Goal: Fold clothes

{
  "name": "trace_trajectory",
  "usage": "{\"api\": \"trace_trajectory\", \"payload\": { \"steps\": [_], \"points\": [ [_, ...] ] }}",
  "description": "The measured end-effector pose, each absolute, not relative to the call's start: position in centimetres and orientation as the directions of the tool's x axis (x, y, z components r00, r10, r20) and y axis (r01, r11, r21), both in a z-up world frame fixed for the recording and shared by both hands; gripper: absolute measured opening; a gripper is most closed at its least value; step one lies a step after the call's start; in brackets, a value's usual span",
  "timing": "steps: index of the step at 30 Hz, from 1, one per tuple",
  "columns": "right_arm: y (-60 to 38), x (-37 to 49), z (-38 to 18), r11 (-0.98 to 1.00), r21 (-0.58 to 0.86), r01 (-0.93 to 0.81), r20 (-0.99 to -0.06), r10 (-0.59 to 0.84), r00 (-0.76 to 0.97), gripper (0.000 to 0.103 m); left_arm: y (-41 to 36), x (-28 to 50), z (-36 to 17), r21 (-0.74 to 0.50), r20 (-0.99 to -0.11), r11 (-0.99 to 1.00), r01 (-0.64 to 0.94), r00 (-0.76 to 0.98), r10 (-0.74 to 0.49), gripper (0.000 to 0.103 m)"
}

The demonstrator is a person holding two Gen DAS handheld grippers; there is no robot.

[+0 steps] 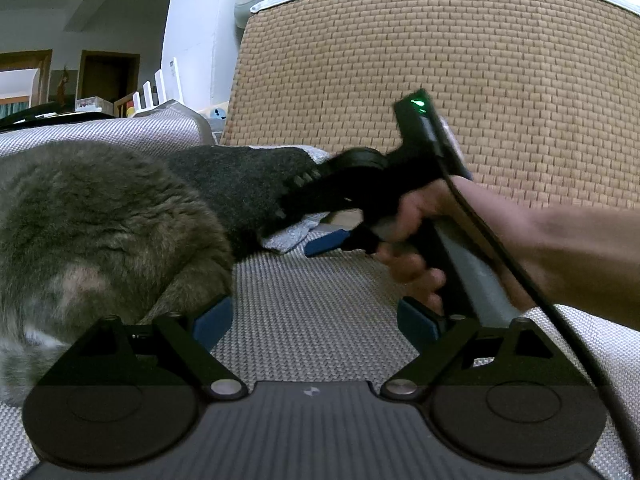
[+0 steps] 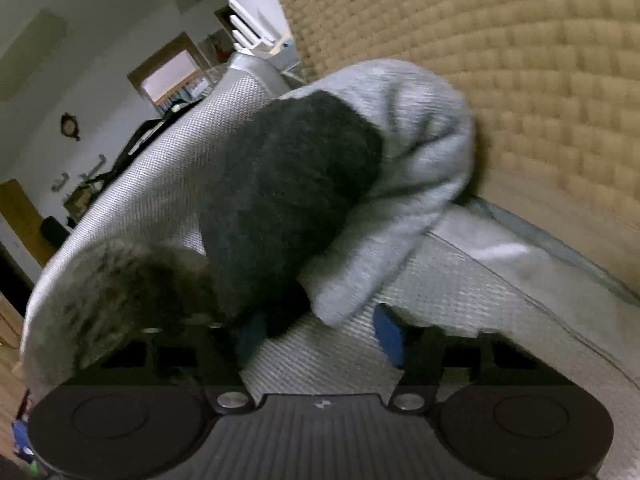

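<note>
A dark grey knit garment (image 2: 288,184) lies on top of a light grey garment (image 2: 416,144), both on a grey woven cushion (image 2: 332,360). In the left wrist view the dark garment (image 1: 240,184) and a corner of the light one (image 1: 288,236) lie ahead. A hand (image 1: 416,232) holds my right gripper (image 1: 294,230) at their near edge. The right gripper (image 2: 320,336) has the edges of both garments between its blue pads (image 2: 388,336), and the right pad stands clear of the cloth. My left gripper (image 1: 314,320) is open over bare cushion.
A furry grey-brown mass (image 1: 92,232) lies against the dark garment on the left, close to my left gripper's left finger. A tan woven backrest (image 1: 460,80) rises behind the clothes. Room furniture and doorways show far left.
</note>
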State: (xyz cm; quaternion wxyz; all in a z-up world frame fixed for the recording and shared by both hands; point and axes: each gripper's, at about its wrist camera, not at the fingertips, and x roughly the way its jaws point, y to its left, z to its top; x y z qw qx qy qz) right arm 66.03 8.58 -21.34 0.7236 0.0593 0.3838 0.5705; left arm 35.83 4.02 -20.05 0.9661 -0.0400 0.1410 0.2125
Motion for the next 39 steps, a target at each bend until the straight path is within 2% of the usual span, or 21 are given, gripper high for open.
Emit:
{"api": "trace_trajectory", "payload": {
  "steps": [1, 9, 13, 22, 32, 36, 39],
  "points": [
    [8.2, 66.3, -21.4, 0.352, 0.533, -0.769, -0.491, 0.869, 0.058, 0.038, 4.0, 35.8, -20.0, -0.017, -0.289, 0.907, -0.422, 0.870, 0.399, 0.092],
    [5.7, 65.7, -21.6, 0.375, 0.532, -0.759, -0.489, 0.868, 0.086, 0.038, 4.1, 35.9, -20.0, -0.019, -0.291, 0.907, -0.420, 0.871, 0.396, 0.092],
    [4.4, 65.2, -21.8, 0.398, 0.550, -0.734, -0.496, 0.863, 0.097, 0.034, 4.1, 35.9, -20.0, -0.020, -0.292, 0.908, -0.419, 0.871, 0.396, 0.092],
    [0.6, 62.9, -22.6, 0.417, 0.566, -0.711, -0.441, 0.882, 0.167, 0.032, 4.0, 36.0, -19.9, -0.016, -0.295, 0.909, -0.416, 0.871, 0.393, 0.093],
    [0.5, 61.2, -22.9, 0.451, 0.476, -0.755, -0.416, 0.872, 0.259, 0.031, 3.9, 36.3, -19.9, -0.003, -0.296, 0.912, -0.409, 0.872, 0.390, 0.096],
    [1.0, 60.5, -22.8, 0.509, 0.417, -0.753, -0.445, 0.837, 0.320, 0.015, 3.7, 36.3, -20.0, 0.005, -0.292, 0.915, -0.402, 0.875, 0.386, 0.096],
    [1.2, 59.8, -22.6, 0.539, 0.367, -0.759, -0.445, 0.818, 0.366, 0.014, 3.8, 36.4, -20.0, 0.002, -0.297, 0.916, -0.402, 0.874, 0.385, 0.096]
  ]
}}
